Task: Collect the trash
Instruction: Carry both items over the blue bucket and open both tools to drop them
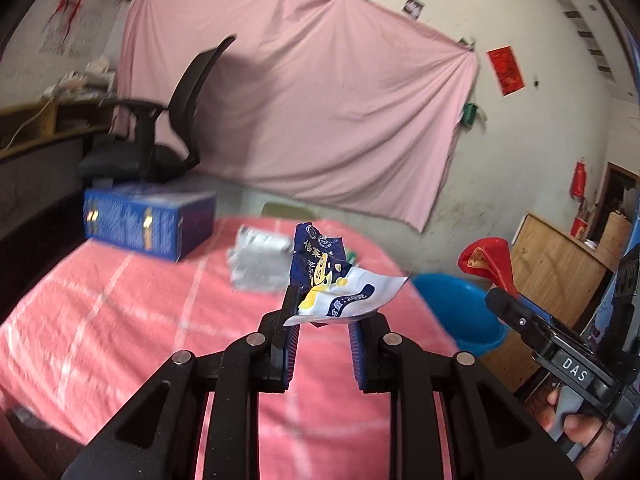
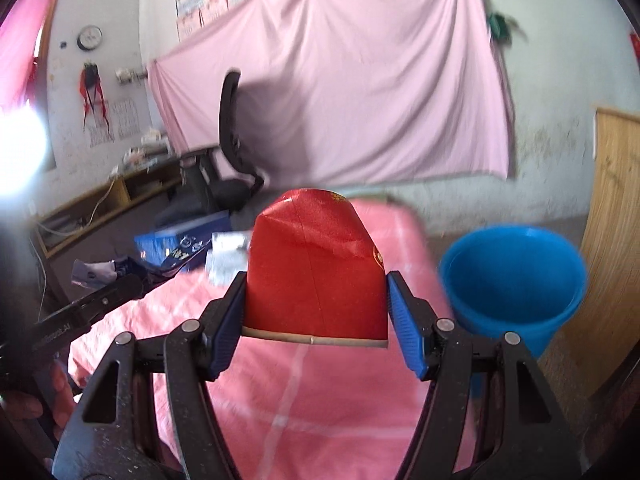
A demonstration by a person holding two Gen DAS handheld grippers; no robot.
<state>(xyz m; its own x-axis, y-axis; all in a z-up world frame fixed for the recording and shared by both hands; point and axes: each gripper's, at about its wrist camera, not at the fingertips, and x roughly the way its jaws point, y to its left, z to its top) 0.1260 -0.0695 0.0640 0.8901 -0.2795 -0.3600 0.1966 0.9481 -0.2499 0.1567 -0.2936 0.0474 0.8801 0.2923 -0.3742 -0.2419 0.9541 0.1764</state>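
Above the pink-covered table, your left gripper pinches a blue-and-white snack wrapper between its pads. Your right gripper clamps a squashed red paper cup, rim toward you. Off the table's right edge stands a blue bucket. Far left on the table lie a blue box and a silvery wrapper.
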